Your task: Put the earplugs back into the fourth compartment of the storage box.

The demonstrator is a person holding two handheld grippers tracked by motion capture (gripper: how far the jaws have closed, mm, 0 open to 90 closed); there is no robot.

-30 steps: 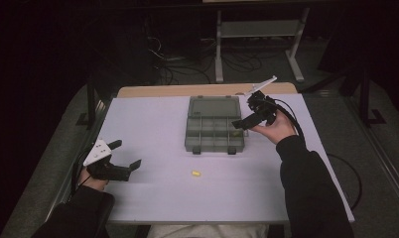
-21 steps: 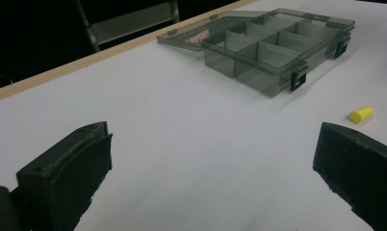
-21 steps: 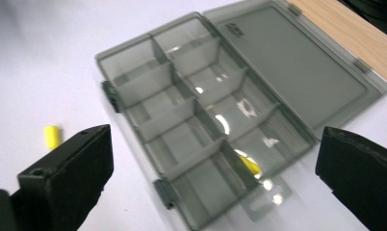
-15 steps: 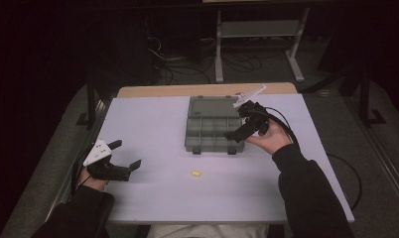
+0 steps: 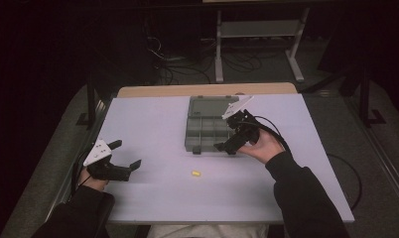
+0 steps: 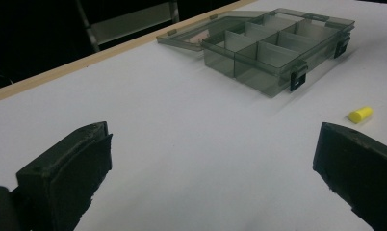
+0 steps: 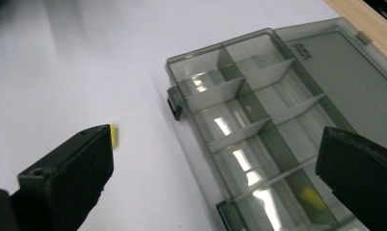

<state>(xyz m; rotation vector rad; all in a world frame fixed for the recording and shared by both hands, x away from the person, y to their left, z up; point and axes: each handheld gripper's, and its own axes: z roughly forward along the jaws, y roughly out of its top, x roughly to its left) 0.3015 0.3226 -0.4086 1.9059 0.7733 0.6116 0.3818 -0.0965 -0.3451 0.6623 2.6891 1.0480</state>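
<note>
1. The right gripper (image 5: 226, 148) hovers with jaws spread wide and empty at the near right corner of the organizer box (image 5: 206, 130).
2. The left gripper (image 5: 125, 156) rests at the near left, also gaping and empty.
3. A small yellow plug (image 5: 195, 173) lies on the white table (image 5: 153, 124), just near of the box.
4. It looks light, soft and prone to rolling; pinch gently across its middle.

Yellow piece (image 7: 113, 136) half hidden behind right gripper (image 7: 215, 178) jaw; box (image 7: 278, 120) cut by edge.
</note>
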